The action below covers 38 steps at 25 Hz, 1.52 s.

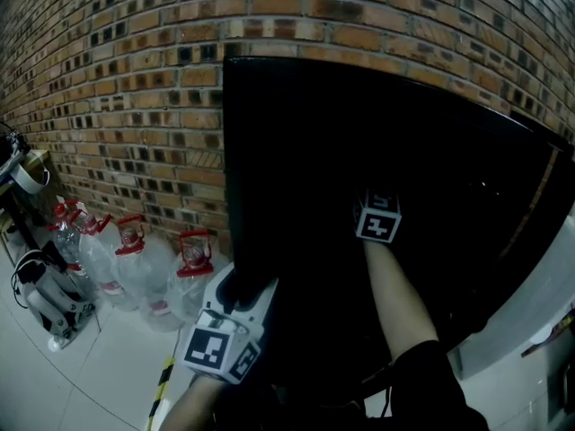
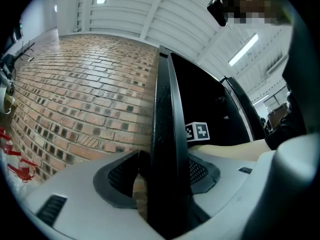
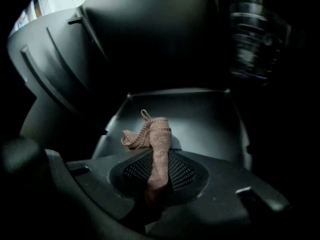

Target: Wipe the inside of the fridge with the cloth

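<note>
The black fridge [image 1: 377, 133] fills the head view. My left gripper [image 1: 244, 287] straddles its left edge, a thin black panel [image 2: 167, 109] that runs up between the jaws. My left gripper [image 2: 162, 171] is open: the right pad lies against the panel and a slit of brick shows at the left pad. The right arm reaches into the dark interior, where only its marker cube [image 1: 378, 219] shows. My right gripper [image 3: 157, 166] is shut on a brown cloth [image 3: 156, 134], whose free end is bunched over the grey fridge floor [image 3: 200, 119].
A brick wall [image 1: 135, 79] stands behind and to the left. Several big water bottles with red handles [image 1: 135, 268] sit at its foot, beside a bag [image 1: 45, 294]. A clear ribbed container [image 3: 257, 39] hangs at the interior's upper right. A pale grey surface [image 1: 530, 303] lies at the right.
</note>
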Available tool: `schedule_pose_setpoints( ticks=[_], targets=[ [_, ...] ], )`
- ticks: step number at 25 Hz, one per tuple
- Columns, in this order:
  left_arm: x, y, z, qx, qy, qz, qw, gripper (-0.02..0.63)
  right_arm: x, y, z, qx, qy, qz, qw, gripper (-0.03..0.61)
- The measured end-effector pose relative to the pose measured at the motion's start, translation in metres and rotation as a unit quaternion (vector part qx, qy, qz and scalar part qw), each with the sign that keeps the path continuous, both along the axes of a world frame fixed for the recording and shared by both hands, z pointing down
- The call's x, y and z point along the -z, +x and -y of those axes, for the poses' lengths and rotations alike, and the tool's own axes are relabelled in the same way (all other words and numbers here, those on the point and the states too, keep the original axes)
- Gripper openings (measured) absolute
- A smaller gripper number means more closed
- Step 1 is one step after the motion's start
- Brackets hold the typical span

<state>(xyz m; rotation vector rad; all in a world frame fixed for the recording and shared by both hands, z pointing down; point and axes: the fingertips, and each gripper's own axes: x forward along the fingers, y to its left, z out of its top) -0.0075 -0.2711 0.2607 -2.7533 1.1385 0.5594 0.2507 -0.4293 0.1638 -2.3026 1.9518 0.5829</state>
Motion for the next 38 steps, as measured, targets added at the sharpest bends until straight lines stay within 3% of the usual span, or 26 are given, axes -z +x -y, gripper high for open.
schedule_pose_setpoints(
  ticks=[6, 14, 22, 32, 35, 38],
  targets=[
    [-0.002, -0.003, 0.0, 0.003, -0.004, -0.009, 1.0, 0.235, -0.001, 0.04, -0.02, -0.068, 0.008, 0.013, 0.998, 0.075],
    [0.001, -0.001, -0.003, 0.0, 0.0, -0.017, 0.9999, 0.236, 0.003, 0.059, -0.031, -0.103, 0.004, 0.001, 0.995, 0.077],
    [0.002, -0.001, -0.002, -0.001, 0.002, -0.02, 0.9998, 0.239, 0.001, 0.078, -0.039, -0.144, 0.003, 0.021, 0.989, 0.075],
    [0.0, 0.0, -0.002, -0.01, 0.003, -0.019, 0.9998, 0.253, -0.003, 0.091, -0.048, -0.289, 0.004, 0.022, 0.957, 0.075],
    [0.001, 0.002, -0.003, -0.016, 0.007, -0.015, 0.9997, 0.259, -0.004, 0.094, -0.053, -0.269, 0.018, 0.045, 0.962, 0.075],
    [0.003, 0.0, -0.002, -0.017, 0.011, -0.019, 0.9996, 0.261, -0.005, 0.083, -0.056, -0.21, 0.039, 0.052, 0.976, 0.075]
  ],
)
